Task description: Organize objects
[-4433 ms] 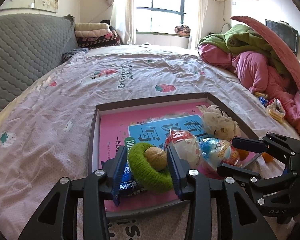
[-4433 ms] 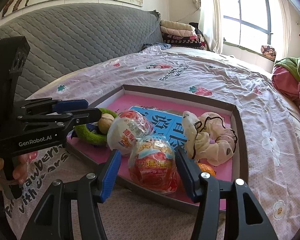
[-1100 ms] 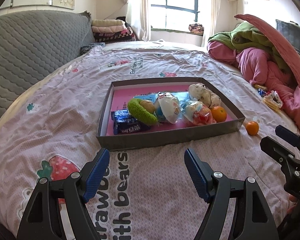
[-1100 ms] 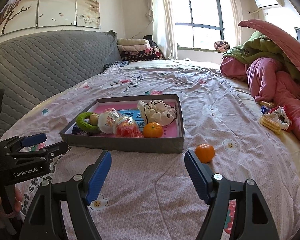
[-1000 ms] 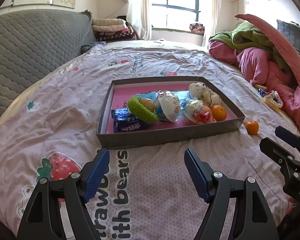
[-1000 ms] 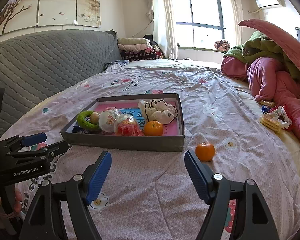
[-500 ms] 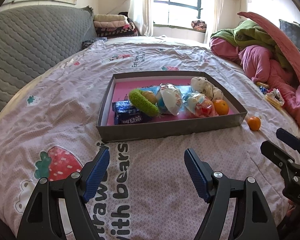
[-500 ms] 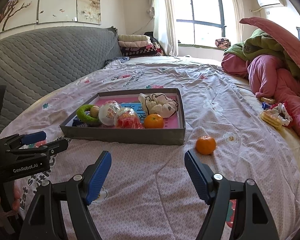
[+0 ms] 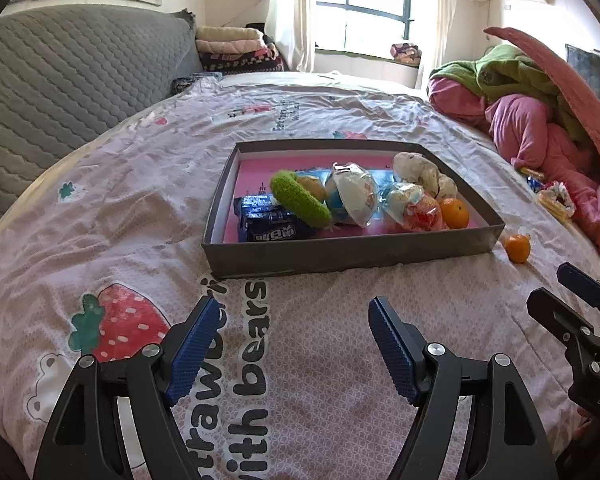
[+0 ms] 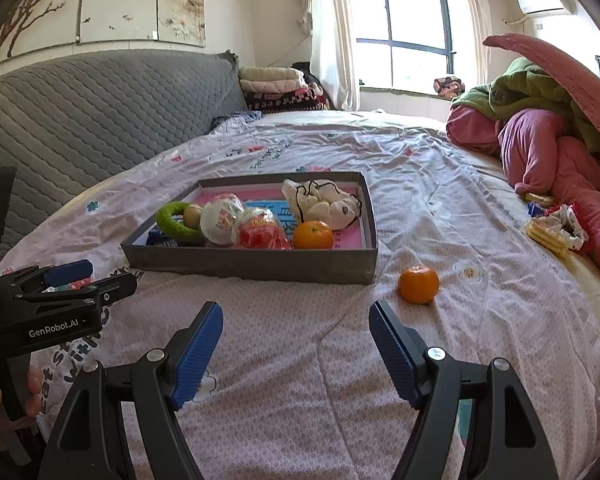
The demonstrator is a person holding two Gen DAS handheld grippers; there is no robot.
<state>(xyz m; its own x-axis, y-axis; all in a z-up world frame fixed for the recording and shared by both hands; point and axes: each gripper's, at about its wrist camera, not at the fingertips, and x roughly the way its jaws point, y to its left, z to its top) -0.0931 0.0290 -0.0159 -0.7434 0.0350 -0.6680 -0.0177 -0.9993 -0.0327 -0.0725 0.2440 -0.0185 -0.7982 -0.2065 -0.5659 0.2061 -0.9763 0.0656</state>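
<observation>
Both tongs, left (image 9: 292,344) and right (image 10: 294,350), were spread, empty, above bed (image 10: 440,200); tray (image 10: 252,266) (snacks, toys, one orange inside) sat ahead; loose orange (image 10: 419,284) lay just beside tray corner

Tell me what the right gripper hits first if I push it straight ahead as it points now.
Probably the bedspread, then the near wall of the box. The open right gripper points at that wall; the loose orange lies right of that line. Depth is hard to judge in this fisheye view.
</observation>
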